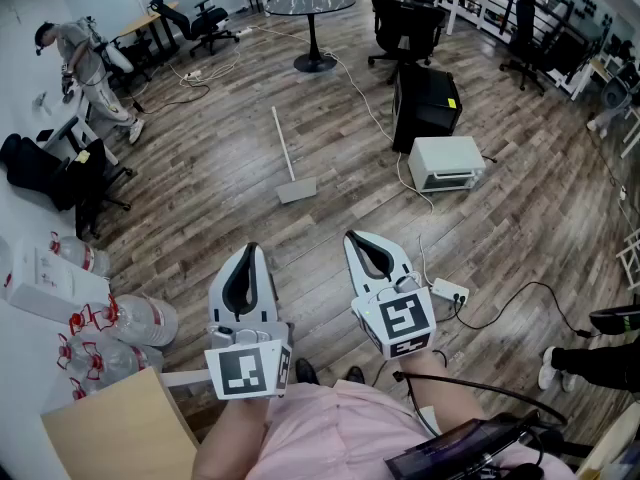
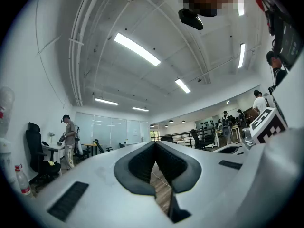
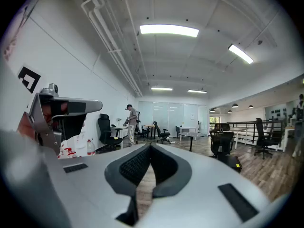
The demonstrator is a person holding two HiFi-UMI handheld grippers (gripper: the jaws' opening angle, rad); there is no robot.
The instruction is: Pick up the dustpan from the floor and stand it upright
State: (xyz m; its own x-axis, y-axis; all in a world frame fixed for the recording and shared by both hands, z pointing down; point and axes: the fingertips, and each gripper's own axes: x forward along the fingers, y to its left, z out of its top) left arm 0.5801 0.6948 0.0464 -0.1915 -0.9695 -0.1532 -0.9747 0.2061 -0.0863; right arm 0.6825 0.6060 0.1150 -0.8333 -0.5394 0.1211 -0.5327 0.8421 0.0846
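Observation:
In the head view a grey dustpan (image 1: pixel 297 190) lies flat on the wooden floor, its long pale handle (image 1: pixel 283 143) stretching away from me. Both grippers are held low in front of me, well short of it. My left gripper (image 1: pixel 248 250) is shut with nothing in it, its tips meeting (image 2: pixel 155 143). My right gripper (image 1: pixel 357 236) is also shut and empty (image 3: pixel 150 145). Both gripper views look level across the room, and the dustpan does not show in either.
A white toaster oven (image 1: pixel 446 163) and a black case (image 1: pixel 425 103) stand to the dustpan's right, with cables and a power strip (image 1: pixel 449 291) on the floor. Water bottles (image 1: pixel 140 320) and a cardboard box (image 1: pixel 110 433) sit at left. A person (image 1: pixel 90 68) stands far left.

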